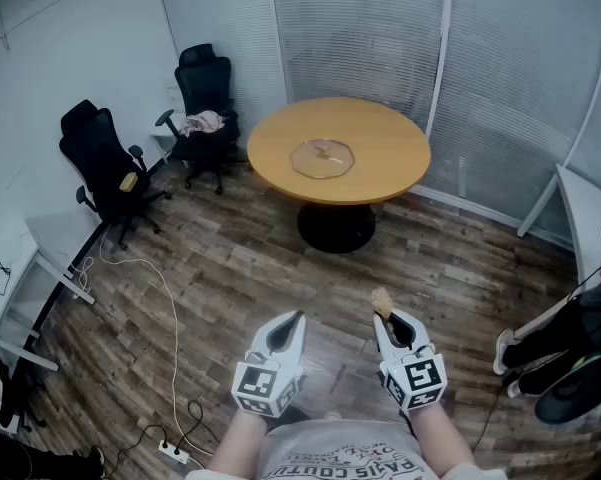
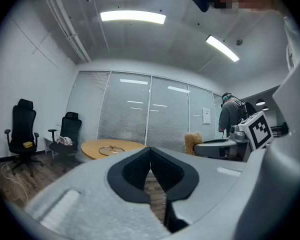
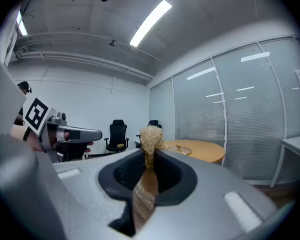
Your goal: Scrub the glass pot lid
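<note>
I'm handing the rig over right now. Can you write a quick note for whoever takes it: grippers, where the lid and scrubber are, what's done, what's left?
Left gripper: fingers shut, nothing between them.
Right gripper: shut on the tan fibrous scrubber, whose tuft sticks out past the fingers.
Glass pot lid: lies flat near the middle of the round wooden table, across the floor from both grippers.
Done: scrubber is in hand.
Left: walk to the table, probably steady the lid with the left gripper, and scrub it with the right.
</note>
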Action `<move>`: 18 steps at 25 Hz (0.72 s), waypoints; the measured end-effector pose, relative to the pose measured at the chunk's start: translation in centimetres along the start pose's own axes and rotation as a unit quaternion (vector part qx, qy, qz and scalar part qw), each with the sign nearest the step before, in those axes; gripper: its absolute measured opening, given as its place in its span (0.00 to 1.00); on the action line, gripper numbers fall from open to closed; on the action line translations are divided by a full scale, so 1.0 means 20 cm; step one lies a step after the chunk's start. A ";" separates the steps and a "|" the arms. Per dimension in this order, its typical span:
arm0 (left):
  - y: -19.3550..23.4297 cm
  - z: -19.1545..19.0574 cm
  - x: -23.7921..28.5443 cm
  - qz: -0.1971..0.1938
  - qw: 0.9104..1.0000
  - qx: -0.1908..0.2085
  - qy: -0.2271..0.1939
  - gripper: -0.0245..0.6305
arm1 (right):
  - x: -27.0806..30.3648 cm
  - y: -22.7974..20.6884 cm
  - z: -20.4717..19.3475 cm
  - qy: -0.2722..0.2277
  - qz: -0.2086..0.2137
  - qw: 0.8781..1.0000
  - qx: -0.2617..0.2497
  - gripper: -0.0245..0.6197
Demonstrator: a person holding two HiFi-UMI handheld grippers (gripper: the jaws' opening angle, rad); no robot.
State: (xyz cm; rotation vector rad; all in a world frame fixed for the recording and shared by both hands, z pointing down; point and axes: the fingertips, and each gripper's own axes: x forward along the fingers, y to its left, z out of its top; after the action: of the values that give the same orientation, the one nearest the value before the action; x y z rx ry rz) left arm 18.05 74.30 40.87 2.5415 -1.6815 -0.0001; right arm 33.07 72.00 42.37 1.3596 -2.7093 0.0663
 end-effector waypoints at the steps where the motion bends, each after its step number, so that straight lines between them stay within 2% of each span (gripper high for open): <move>1: 0.00 0.00 0.01 -0.001 1.000 0.000 0.000 0.05 | 0.00 -0.01 0.00 0.000 0.000 1.000 0.000 0.13; 9: 0.01 -0.02 0.05 0.000 1.000 -0.002 0.007 0.05 | 0.03 -0.03 -0.02 0.003 0.001 1.000 0.003 0.13; 18: 0.09 -0.05 0.13 -0.006 1.000 -0.018 0.019 0.05 | 0.09 -0.05 -0.09 0.021 -0.019 1.000 0.008 0.13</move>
State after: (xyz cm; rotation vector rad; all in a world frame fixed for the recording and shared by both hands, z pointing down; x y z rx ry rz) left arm 17.38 71.36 42.22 2.5101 -1.6371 0.0171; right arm 32.99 70.16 44.30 1.3978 -2.6530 0.1127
